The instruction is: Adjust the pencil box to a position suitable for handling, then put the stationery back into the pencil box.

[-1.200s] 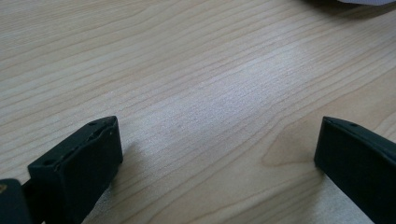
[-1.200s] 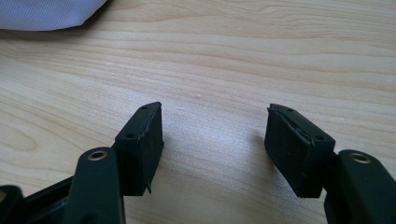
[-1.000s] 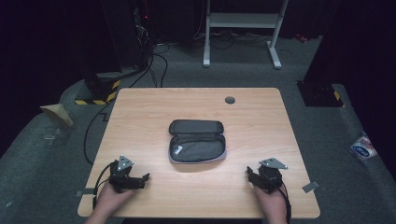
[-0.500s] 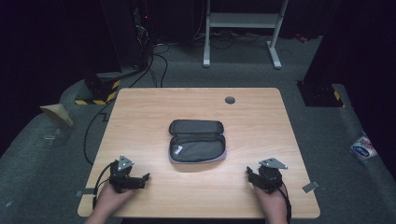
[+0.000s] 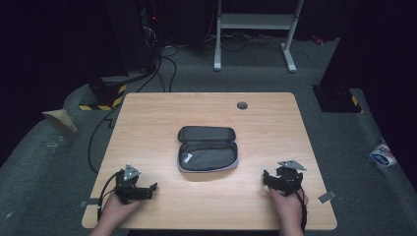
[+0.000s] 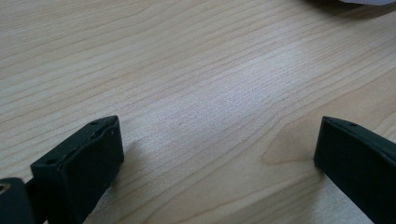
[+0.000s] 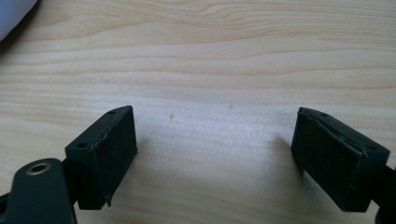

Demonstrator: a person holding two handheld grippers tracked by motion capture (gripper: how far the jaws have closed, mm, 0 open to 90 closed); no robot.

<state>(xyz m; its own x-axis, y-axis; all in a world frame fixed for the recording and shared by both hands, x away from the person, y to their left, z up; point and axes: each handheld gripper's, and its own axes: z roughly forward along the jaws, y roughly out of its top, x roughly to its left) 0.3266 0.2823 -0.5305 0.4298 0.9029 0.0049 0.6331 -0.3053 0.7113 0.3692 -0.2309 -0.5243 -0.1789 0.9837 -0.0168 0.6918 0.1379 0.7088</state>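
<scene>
A dark grey zip case [image 5: 207, 150] lies open in the middle of the wooden table [image 5: 157, 123]. My left gripper [image 5: 151, 191] rests near the front left corner with its jaws pointing right. In the left gripper view they stand wide apart [image 6: 217, 140] over bare wood, so it is open. My right gripper [image 5: 267, 179] sits near the front right, pointing left toward the case. Its jaws have just been opening and are spread wide [image 7: 215, 135] with nothing between them. A pale edge of the case [image 7: 11, 16] shows at that view's top left.
A round cable grommet [image 5: 242, 105] is set in the table's far side. Beyond the table stand a white desk frame [image 5: 255, 22], floor cables [image 5: 164, 64] and a yellow-black striped base [image 5: 103, 101]. A packet [image 5: 382, 156] lies on the floor at the right.
</scene>
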